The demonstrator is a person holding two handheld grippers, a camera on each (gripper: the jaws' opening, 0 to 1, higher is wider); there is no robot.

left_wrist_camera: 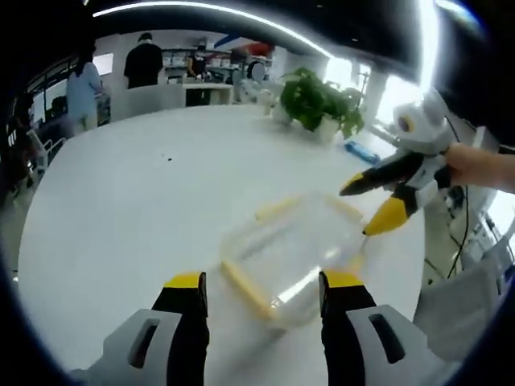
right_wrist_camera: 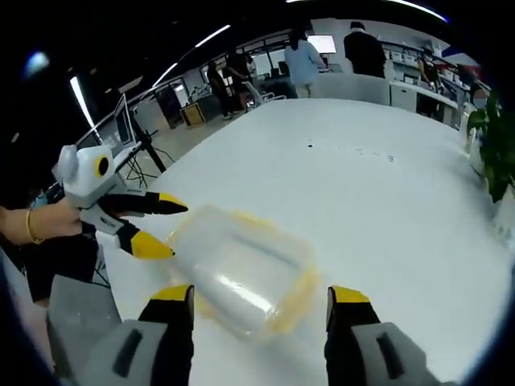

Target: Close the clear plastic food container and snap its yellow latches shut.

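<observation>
clear plastic container [left_wrist_camera: 294,253] | lid on | yellow latches [left_wrist_camera: 246,289] along edges | lying on white table [left_wrist_camera: 145,201]

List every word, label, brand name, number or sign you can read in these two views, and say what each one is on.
There is no text that can be read.
The clear food container with its yellow latches bears no visible label.
The left gripper and the right gripper show no printing.
The bright screen on the far wall is too small and blurred to read.
</observation>
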